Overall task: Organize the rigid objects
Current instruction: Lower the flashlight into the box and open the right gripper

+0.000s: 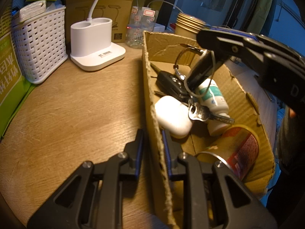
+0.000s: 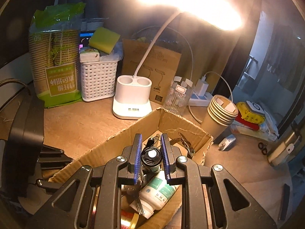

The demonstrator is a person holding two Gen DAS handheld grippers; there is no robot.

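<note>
1. The wooden surface (image 1: 76,105) carries a cardboard box (image 1: 246,103) with torn walls, standing toward its right side in the left wrist view.
2. Along the back edge stand a white woven basket (image 1: 40,47) and, just beside it, a white lamp base (image 1: 95,43); a stack of paper cups (image 2: 221,114) stands by the box's far corner.
3. The left tongs (image 1: 152,152) are narrow and clamped on the box's near wall, one pad outside it and one inside.
4. The right tongs (image 2: 151,154) are closed on a small black cylindrical device (image 2: 151,159) with a port in its end, held above the box's inside; a wire ring hangs from it.
5. Lying on the box floor: a white pill bottle (image 1: 213,99), a white earbud case (image 1: 173,116) against the near wall, a black car key (image 1: 171,82) toward the far corner, and silver keys (image 1: 202,112) lying across the bottle.
6. A roll of tape (image 1: 244,150) lies at the box's near end.
</note>
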